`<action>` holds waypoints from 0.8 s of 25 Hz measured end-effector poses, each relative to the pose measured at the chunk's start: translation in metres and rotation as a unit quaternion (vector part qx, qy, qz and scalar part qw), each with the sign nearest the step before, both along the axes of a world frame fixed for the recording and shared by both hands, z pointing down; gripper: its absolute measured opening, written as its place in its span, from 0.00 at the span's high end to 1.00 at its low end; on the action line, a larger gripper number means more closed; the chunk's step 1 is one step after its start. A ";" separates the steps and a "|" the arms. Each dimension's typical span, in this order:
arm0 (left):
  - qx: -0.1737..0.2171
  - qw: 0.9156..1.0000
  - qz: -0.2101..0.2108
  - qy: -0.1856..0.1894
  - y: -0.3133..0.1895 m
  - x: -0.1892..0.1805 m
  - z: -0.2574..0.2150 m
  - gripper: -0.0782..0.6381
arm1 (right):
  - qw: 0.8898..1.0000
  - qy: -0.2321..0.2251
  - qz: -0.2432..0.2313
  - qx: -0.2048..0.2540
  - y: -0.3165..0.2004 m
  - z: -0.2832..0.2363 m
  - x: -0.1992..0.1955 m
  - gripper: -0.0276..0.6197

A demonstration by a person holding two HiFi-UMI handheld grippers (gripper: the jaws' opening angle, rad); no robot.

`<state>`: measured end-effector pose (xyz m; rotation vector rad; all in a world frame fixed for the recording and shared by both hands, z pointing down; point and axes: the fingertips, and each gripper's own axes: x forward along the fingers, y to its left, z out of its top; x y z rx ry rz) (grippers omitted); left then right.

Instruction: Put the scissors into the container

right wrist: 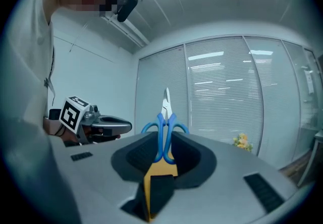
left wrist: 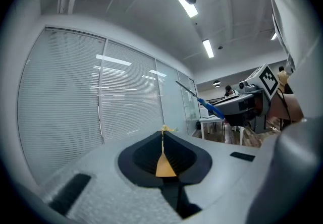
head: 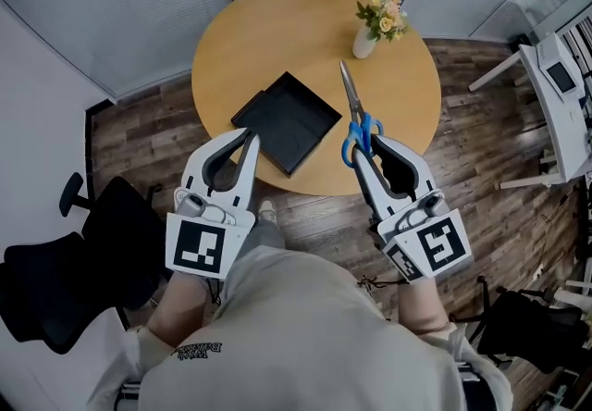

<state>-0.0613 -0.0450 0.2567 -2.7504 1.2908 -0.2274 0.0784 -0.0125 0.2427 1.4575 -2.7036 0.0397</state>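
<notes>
Scissors (head: 352, 104) clamped in right hand-held gripper (head: 363, 155).

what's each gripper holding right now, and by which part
The right gripper grips the scissors by their blue handle loops. The left gripper is shut and holds nothing.

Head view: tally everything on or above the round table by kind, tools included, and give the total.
Scissors: 1
Container: 1
Flower vase: 1
Tools: 2, left tool and right tool
Total: 5
</notes>
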 end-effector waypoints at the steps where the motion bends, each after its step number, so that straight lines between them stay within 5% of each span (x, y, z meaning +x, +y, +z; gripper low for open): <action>1: -0.002 1.000 0.001 -0.001 -0.011 -0.003 0.001 0.85 | 1.000 0.002 0.001 -0.001 -0.010 0.000 -0.004 0.81; 20: -0.051 0.997 0.065 -0.009 -0.150 -0.039 0.040 0.85 | 0.996 0.039 0.017 -0.073 -0.143 0.040 -0.060 0.81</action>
